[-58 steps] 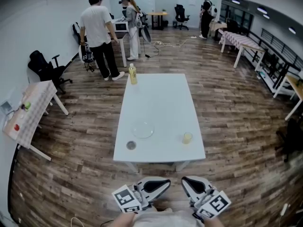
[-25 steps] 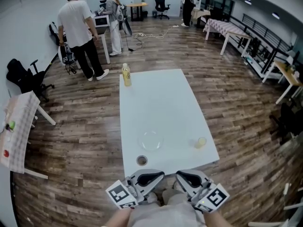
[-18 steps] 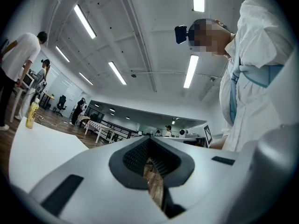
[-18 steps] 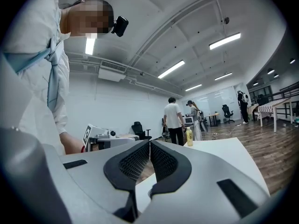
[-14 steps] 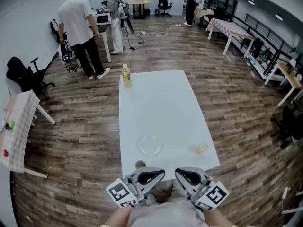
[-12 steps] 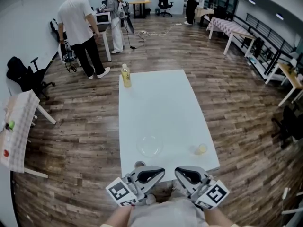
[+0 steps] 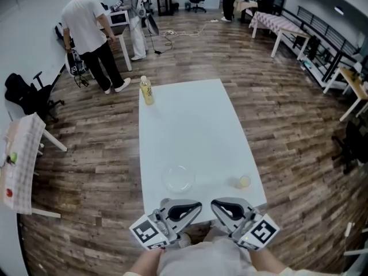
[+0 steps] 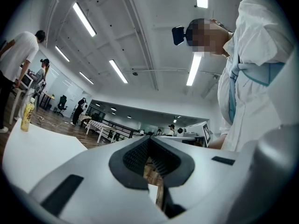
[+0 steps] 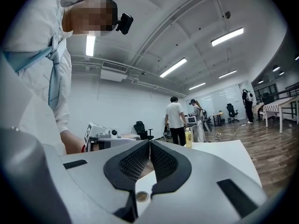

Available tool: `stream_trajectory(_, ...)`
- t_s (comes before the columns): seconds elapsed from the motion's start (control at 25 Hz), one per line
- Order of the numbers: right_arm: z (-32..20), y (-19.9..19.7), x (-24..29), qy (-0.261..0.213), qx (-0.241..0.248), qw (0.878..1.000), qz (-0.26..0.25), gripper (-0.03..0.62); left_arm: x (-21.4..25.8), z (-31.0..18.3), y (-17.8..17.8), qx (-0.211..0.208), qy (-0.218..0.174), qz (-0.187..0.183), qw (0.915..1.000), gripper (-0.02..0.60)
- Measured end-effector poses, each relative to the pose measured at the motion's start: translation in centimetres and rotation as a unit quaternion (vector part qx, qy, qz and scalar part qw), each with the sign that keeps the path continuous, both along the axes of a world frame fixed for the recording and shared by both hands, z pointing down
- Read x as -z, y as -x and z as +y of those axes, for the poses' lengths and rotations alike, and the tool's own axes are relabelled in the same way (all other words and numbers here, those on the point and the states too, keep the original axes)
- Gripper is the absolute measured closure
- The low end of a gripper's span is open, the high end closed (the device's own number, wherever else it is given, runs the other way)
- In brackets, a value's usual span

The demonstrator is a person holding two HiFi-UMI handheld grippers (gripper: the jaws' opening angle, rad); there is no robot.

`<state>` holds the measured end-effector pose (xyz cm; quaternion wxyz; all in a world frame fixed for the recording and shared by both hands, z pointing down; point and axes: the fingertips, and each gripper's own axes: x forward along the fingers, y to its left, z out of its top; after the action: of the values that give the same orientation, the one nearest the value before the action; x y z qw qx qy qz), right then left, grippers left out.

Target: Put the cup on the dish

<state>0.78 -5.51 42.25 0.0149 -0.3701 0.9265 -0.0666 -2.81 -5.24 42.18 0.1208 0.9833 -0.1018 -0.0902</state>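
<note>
The cup [image 7: 244, 181] stands near the lower right edge of the counter [image 7: 190, 125], just above the right claw [image 7: 221, 207], the nearer one. The dish [image 7: 178, 178] lies left of it, above the left claw [image 7: 193, 209]. Both claws are closed and empty.

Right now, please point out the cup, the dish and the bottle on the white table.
cup [image 7: 244, 181]: head view, its pale yellow side.
dish [image 7: 178, 178]: head view, its bare clear middle.
bottle [image 7: 148, 93]: head view, its yellow body.
</note>
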Motion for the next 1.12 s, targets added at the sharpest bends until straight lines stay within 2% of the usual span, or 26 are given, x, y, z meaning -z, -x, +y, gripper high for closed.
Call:
stream_trajectory(0.36,-0.2,-1.2,-1.7,0.02,-0.016,1.0,0.001,0.562,-1.0,-0.3,-0.5,-0.012,0.009,-0.009,0.9999,0.581)
stream_trajectory(0.56,-0.4,-2.1,-3.0,0.01,-0.033,0.999,0.018,0.56,-1.9,-0.3,-0.5,-0.019,0.014,-0.019,0.9995,0.581)
stream_trajectory(0.88,-0.4,-3.8,-3.0,-0.001,-0.05,0.999,0.008,0.557,-2.5,-0.1,-1.1,-0.033,0.017,-0.033,0.9987,0.581)
stream_trajectory(1.0,-0.5,-4.8,-3.4,0.004,-0.06,0.998,0.009,0.486,-2.7,-0.1,-1.4,-0.036,0.019,-0.035,0.9986,0.581)
stream_trajectory(1.12,-0.7,-6.0,-4.2,0.011,-0.076,0.997,0.017,0.463,-2.8,-0.2,-1.6,-0.036,0.02,-0.037,0.9985,0.581)
